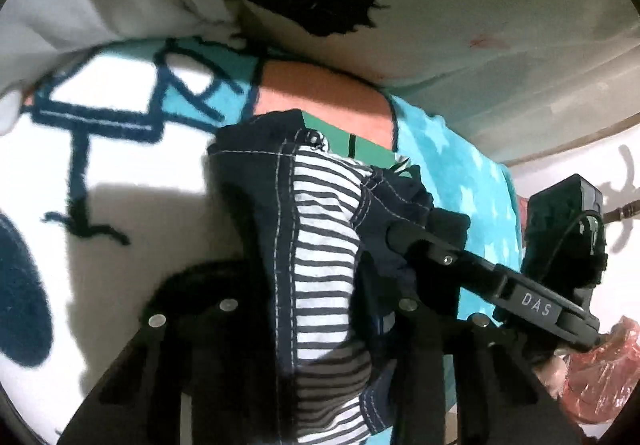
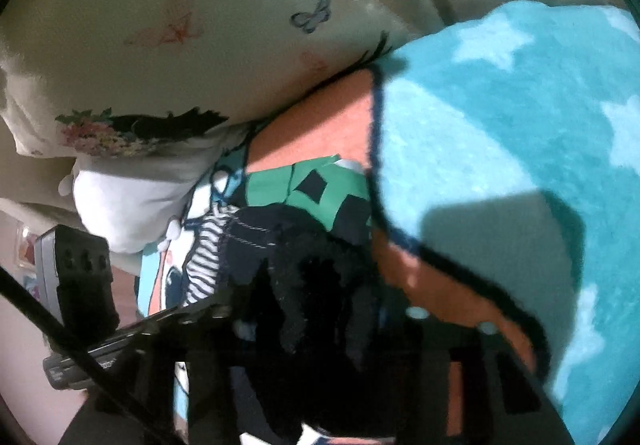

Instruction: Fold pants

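Dark pants (image 1: 256, 205) with a striped lining (image 1: 324, 245) bunched up and lifted above a patterned blanket (image 1: 120, 173), over its middle, near the orange patch below the pillow (image 2: 160, 45). Left gripper (image 1: 312, 309) clenched on the pants, fabric pinched between its fingers. Right gripper (image 2: 332, 309) clamped on the same dark cloth beside it, seen reaching in from the right in the left view. Blanket's blue, star-printed edge (image 2: 500, 117) to the right.

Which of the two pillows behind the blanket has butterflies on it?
The big cream pillow on top, printed with a pink and a blue butterfly. The smaller pillow under it is plain white.
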`<act>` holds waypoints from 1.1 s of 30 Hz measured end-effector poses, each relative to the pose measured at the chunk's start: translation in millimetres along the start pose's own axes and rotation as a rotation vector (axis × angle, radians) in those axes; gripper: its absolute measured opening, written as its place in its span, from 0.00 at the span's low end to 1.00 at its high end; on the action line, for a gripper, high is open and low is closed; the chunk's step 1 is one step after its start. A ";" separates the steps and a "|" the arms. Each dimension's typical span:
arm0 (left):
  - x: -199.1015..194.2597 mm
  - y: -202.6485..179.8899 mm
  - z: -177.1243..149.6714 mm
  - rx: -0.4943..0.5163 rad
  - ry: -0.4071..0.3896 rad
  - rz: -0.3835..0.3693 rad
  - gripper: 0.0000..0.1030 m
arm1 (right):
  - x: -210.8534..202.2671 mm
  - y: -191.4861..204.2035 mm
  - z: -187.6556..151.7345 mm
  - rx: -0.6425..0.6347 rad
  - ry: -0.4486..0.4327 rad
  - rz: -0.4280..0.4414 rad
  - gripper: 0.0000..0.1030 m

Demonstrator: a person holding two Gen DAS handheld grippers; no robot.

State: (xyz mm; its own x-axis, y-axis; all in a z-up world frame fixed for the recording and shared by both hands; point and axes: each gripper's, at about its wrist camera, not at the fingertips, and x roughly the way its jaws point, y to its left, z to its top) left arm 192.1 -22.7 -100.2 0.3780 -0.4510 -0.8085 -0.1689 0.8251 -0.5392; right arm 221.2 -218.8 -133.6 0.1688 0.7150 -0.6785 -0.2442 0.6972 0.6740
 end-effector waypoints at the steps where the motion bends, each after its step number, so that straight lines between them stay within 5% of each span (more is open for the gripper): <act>1: -1.2 -4.7 -1.0 0.004 -0.006 0.002 0.32 | -3.5 3.5 -1.0 -0.008 -0.003 0.004 0.37; 12: -48.7 -1.6 -24.2 0.011 -0.045 0.062 0.32 | -9.9 33.6 -27.2 -0.003 0.002 0.064 0.36; 15: -41.2 7.3 -21.7 0.014 -0.026 0.108 0.40 | 3.2 36.1 -26.5 -0.008 -0.002 0.016 0.38; 18: -29.5 18.4 -22.4 0.020 0.006 0.176 0.56 | 12.4 35.8 -26.0 -0.018 -0.013 -0.099 0.56; 25: -79.9 34.2 -41.3 0.004 -0.060 0.137 0.57 | -45.8 68.9 -43.5 -0.102 -0.193 -0.206 0.60; 28: -91.4 42.0 -48.4 -0.028 -0.081 0.139 0.57 | -62.2 91.8 -57.4 -0.158 -0.226 -0.177 0.51; 31: -92.4 50.6 -56.0 -0.047 -0.079 0.162 0.57 | -51.4 102.1 -72.7 -0.193 -0.166 -0.126 0.39; 33: -85.9 50.6 -58.4 -0.045 -0.064 0.183 0.57 | -40.4 97.4 -80.9 -0.199 -0.136 -0.165 0.36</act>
State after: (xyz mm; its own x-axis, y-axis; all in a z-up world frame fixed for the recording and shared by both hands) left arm 98.0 37.9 -71.8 0.3939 -0.2710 -0.8783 -0.2804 0.8746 -0.3956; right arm 113.4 -184.0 -64.2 0.3451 0.6024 -0.7197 -0.3827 0.7905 0.4782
